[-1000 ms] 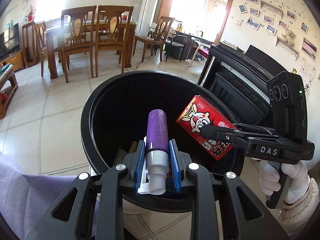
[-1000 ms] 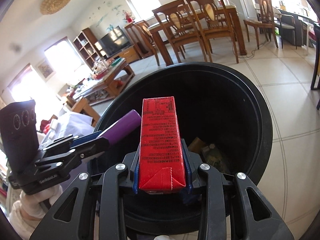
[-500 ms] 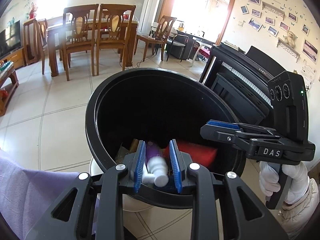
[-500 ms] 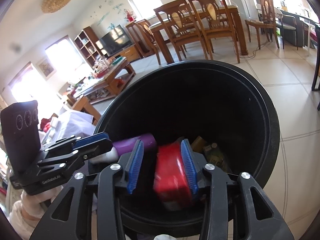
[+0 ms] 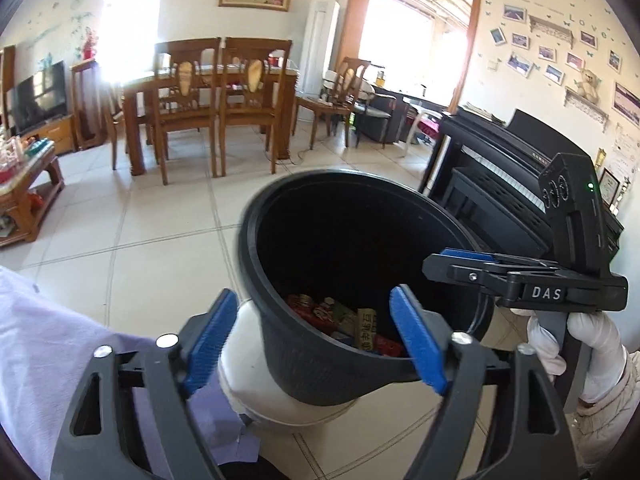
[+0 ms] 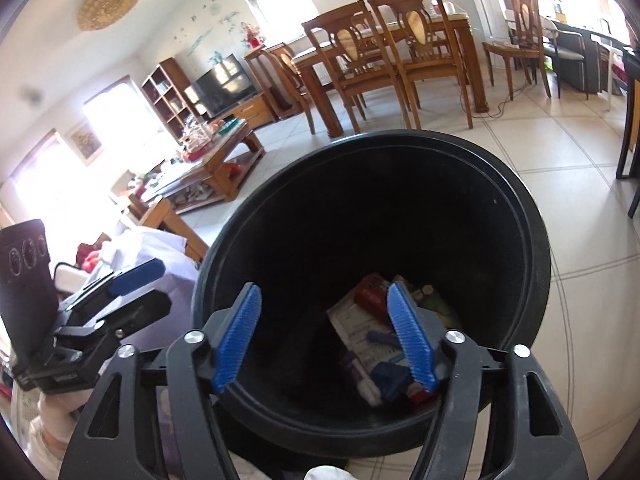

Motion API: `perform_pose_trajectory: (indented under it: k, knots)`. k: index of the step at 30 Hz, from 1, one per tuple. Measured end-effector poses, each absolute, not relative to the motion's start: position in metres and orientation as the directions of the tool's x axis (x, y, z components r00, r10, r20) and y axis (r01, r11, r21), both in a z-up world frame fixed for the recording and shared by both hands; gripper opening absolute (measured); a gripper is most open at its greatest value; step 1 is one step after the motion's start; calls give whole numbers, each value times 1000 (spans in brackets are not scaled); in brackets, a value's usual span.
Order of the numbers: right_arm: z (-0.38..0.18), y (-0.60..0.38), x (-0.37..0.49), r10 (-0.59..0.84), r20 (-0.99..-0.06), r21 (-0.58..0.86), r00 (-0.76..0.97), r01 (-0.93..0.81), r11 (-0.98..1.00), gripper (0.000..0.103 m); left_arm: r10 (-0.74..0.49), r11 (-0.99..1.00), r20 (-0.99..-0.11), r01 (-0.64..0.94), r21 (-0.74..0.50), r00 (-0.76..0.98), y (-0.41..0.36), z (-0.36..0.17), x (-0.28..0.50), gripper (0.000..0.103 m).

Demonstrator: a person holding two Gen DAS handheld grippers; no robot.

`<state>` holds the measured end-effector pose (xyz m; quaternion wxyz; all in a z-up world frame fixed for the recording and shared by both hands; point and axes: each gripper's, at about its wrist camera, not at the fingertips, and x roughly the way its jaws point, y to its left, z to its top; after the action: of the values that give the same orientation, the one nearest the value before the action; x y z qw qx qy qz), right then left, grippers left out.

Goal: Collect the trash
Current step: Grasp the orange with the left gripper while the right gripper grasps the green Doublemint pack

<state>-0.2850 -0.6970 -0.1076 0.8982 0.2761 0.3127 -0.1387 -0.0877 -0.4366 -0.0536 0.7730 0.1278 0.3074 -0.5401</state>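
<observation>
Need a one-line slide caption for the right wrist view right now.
Right gripper opening, nothing between its jaws, above the black bin holding dropped trash.

Trash (image 6: 380, 332) inside bin (image 6: 532, 240), dining table (image 6: 448, 28) behind

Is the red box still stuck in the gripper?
No, the right gripper has nothing between its opening jaws, and the red box lies at the bottom of the black bin.
</observation>
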Motion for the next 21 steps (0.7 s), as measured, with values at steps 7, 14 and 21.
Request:
perform_pose_trajectory:
  k: [7, 14, 21]
  knots:
    - [-96, -672, -261, -49, -632, 402, 774, 381, 832, 78, -754, 454, -582, 882, -126, 305, -396, -42, -74, 93]
    - [-86, -629, -215, 11, -632, 397, 775, 312, 863, 81, -726, 541, -573, 831, -131, 382, -341, -37, -48, 97]
    - [-78, -575, -157, 88, -635, 393, 768, 223, 892, 84, -658, 667, -576, 731, -147, 485, -266, -39, -13, 97]
